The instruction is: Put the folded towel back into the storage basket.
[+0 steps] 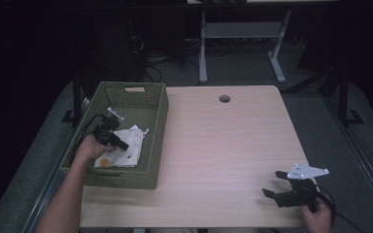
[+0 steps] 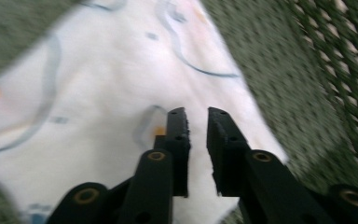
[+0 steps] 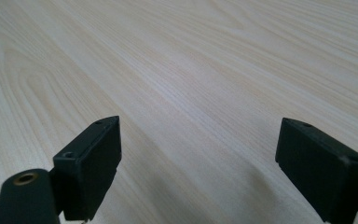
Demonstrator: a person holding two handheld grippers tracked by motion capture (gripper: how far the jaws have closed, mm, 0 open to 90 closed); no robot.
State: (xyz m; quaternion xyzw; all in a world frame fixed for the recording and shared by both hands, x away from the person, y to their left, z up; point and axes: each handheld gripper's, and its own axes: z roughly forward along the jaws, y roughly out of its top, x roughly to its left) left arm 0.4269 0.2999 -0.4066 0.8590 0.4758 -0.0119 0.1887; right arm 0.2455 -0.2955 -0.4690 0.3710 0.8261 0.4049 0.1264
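A white cloth with thin blue lines and an orange spot lies crumpled in a green woven basket on the left of the table. My left gripper reaches into the basket and hovers just over the cloth. In the left gripper view its jaws stand almost together with a thin gap, nothing pinched between them, and the cloth spreads below on the basket floor. My right gripper rests near the table's front right corner, open, with bare wood between its jaws.
The light wooden table has a round cable hole near its far edge. The basket walls stand around the left gripper. Beyond the table stands a white desk frame on a dark floor.
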